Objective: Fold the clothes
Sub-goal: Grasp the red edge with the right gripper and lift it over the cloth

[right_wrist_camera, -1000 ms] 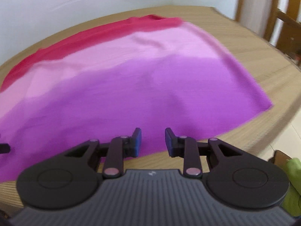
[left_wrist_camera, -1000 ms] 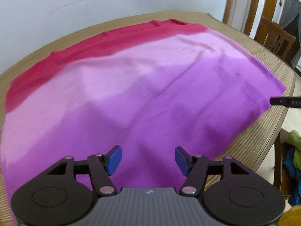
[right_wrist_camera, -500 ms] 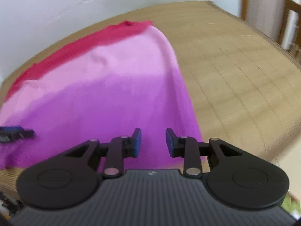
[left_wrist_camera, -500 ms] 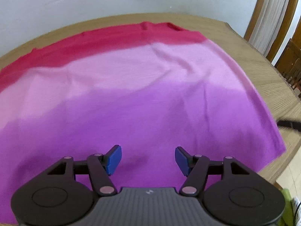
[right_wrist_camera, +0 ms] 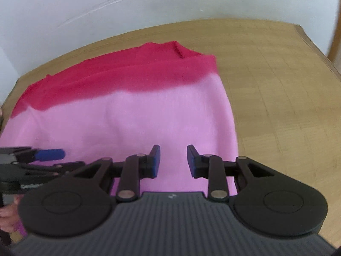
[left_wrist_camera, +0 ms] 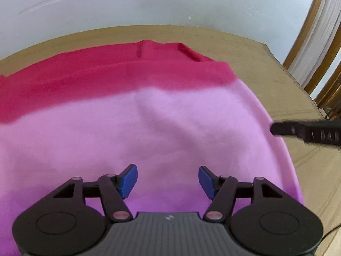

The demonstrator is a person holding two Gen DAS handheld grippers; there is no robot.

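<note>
On the wooden table, against a pale wall, a garment lies spread flat and fills most of both views. It is banded in colour: deep red at the far end, where a folded neckline or collar part shows, then pale pink across the middle, then purple toward the near edge. Its long axis appears to run away from the cameras, from near hem to far red band. The cloth looks soft and slightly fuzzy, with a few shallow creases in the pink zone and no fold yet made.

The garment's right side edge runs just beyond and to the right of the right gripper, which hangs above the cloth close to that border; bare table lies to its right. The left gripper hangs over the pink middle, farther from any edge seen in its view. The right hand is therefore judged the nearer to a graspable edge, and a fold would probably begin there, carrying the side inward across the long axis.

Both pairs of fingers stand apart with nothing between them: the left pair widely spread, the right pair at a narrower gap. Neither touches the cloth, as far as the views show.
</note>
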